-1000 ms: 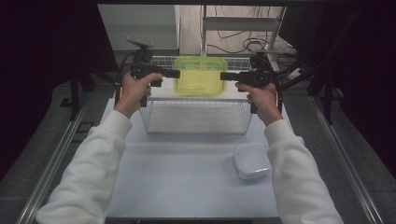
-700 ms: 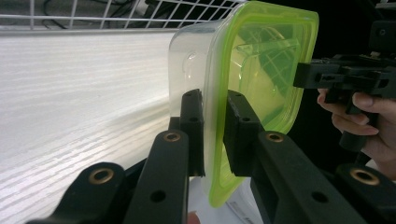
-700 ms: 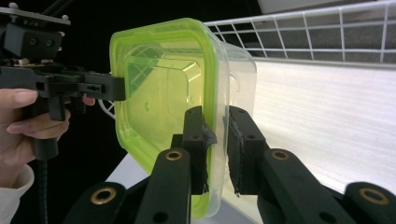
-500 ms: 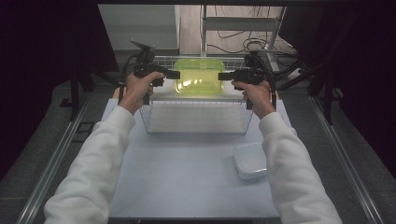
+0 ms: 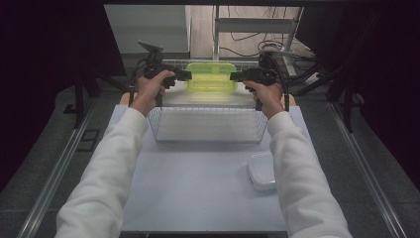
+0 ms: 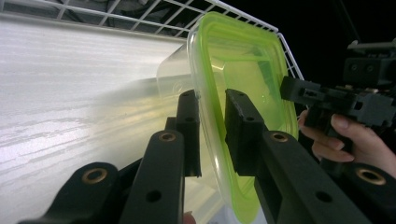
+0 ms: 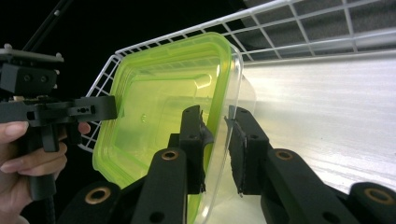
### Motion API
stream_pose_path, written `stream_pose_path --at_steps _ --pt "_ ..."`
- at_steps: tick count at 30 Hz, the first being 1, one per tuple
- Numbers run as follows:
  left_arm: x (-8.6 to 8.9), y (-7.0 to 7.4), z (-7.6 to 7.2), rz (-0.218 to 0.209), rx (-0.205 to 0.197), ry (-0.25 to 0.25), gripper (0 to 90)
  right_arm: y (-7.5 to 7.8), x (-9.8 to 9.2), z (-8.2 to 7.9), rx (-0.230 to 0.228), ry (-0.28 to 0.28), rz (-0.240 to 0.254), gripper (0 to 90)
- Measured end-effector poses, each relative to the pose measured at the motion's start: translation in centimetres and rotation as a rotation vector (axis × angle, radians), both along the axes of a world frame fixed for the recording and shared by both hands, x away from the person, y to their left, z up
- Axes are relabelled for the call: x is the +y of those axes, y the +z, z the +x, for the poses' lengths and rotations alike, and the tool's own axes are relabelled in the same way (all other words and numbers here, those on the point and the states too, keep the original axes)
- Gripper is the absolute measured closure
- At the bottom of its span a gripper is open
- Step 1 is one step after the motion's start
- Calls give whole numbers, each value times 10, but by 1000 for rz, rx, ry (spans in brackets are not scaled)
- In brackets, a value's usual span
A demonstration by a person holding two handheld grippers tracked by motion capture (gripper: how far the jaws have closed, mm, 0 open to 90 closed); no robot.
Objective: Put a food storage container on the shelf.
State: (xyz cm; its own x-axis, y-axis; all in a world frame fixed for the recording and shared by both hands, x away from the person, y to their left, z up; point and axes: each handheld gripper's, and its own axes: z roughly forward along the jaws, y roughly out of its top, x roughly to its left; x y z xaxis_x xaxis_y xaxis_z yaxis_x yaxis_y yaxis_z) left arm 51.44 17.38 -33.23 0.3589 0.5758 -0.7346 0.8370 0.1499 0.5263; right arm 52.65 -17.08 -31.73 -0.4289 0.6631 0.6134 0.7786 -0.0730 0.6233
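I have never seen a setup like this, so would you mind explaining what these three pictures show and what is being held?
No robot here: a person in white sleeves holds a hand tool with two black jaws in each hand. The high view looks down from above the person's side of the table. There the left gripper and right gripper meet a green-lidded container from either side, above the far end of a wire basket. A small white container lies on the table by the right sleeve.

The other two pictures come from cameras riding on the grippers, looking along their jaws. In the left gripper view the jaws straddle the container's rim; in the right gripper view they do the same on the opposite edge. Both appear to pinch it, so the container is held between the two tools.
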Motion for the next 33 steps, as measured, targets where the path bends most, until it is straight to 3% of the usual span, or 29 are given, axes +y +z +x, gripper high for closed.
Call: stream_pose_path --at_steps 4,8,13,14,16,17,20,21,22,25,26,27,29,31,32,33 --pt "1 -7 7 -35 33 16 744 -5 1 8 46 -28 21 730" --pt "2 -8 8 -43 36 18 739 -6 1 10 52 -34 23 727" --pt "-2 -5 3 11 -6 21 726 -5 2 7 43 -38 13 697" --pt "-4 -4 2 37 -23 23 700 -4 3 6 37 -41 -1 630" --pt "-6 -1 -2 59 -57 51 552 -2 4 3 2 -44 -33 497" --pt "-7 2 -5 92 -102 72 504 -1 5 2 -8 -49 -47 454" --pt "-4 13 -15 124 -187 110 346 10 7 -11 -129 -78 -142 357" --pt "0 19 -21 138 -225 113 308 19 6 -20 -206 -78 -164 313" --pt "0 19 -21 138 -225 113 297 19 6 -20 -206 -78 -164 313" --pt "7 30 -40 188 -296 111 266 34 1 -40 -303 -46 -167 272" --pt "7 30 -40 188 -296 111 267 34 1 -40 -303 -46 -167 272" --pt "7 32 -49 239 -328 125 267 35 -1 -44 -311 -33 -173 266" --pt "9 33 -62 285 -358 104 269 37 -4 -53 -323 -7 -207 258" --pt "11 31 -82 283 -377 70 266 35 -10 -67 -316 34 -256 256" --pt "11 31 -82 283 -377 70 266 35 -10 -67 -316 34 -256 256" --pt "13 30 -91 284 -376 60 266 34 -12 -71 -314 48 -263 256"
